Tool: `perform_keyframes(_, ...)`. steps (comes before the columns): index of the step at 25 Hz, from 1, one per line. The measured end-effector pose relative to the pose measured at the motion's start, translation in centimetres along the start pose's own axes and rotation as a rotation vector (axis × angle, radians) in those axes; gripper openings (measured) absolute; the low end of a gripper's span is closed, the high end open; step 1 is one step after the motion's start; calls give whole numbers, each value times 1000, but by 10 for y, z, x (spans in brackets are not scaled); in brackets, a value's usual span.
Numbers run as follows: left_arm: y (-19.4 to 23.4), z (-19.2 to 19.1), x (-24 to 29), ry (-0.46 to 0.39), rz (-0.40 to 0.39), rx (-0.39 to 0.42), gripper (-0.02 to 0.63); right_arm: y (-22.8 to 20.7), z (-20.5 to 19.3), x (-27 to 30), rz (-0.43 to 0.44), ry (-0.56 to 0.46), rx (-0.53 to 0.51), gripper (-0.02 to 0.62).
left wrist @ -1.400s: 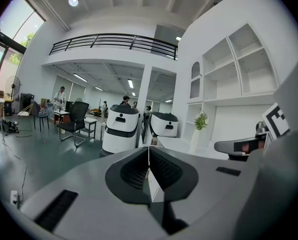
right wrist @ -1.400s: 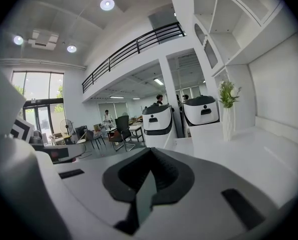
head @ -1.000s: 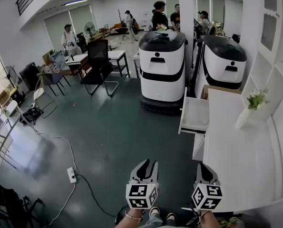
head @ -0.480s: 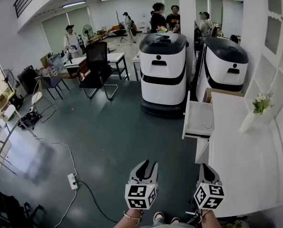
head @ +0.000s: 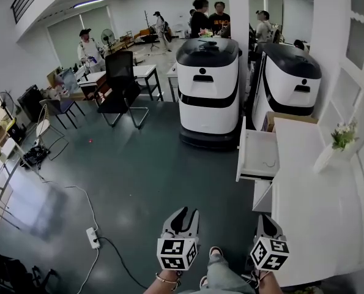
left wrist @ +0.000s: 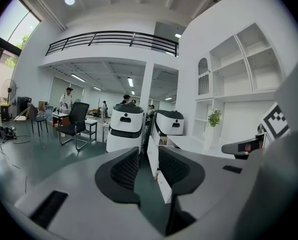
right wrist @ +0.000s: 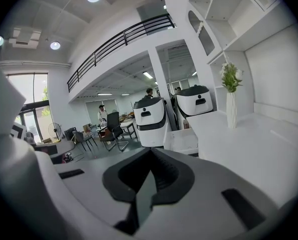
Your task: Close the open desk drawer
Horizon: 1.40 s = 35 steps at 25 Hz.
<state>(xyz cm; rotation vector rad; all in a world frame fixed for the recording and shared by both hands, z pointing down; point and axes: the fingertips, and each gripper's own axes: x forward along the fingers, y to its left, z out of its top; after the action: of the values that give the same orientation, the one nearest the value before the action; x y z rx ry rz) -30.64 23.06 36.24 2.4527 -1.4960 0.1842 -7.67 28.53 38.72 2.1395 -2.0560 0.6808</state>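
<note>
We hover low over the dark green floor [head: 139, 182], both grippers at the near edge. The left gripper [head: 189, 212] shows its fingers wide. They have just been swinging open and then eased in a shade, and nothing sits between them. The right gripper [head: 263, 218] rides just beside the near left corner of the white desk [head: 316, 207], fingers drawn together on nothing.

And there's the drawer [head: 255, 149], pulled out to the left from the desk's side. It is farther on and well apart from both grippers, with its white front panel on the left. Just beyond it two white robots [head: 209, 90] with black tops are parked side by side. Far right on the desk, a white vase [head: 323, 159] of green sprigs stands upright.

The only print we can make out is the black-and-white square markers on each gripper's cube [head: 174, 253].
</note>
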Motion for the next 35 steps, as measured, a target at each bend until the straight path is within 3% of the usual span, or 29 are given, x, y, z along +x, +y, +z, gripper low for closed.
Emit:
perform_keyframes(8, 26, 14, 69, -1, -3, 11, 132, -1, 23, 73, 11, 0, 4, 6)
perform_keyframes(18, 53, 59, 205, 10, -54, 34, 132, -16, 75, 191, -10, 20, 24, 6)
perform_keyframes(27, 57, 88, 314, 12, -130, 38, 132, -50, 116, 268, -82, 17, 31, 6)
perform_keyframes(35, 58, 101, 389, 30, -211, 43, 132, -80, 128, 310, -176, 35, 58, 6)
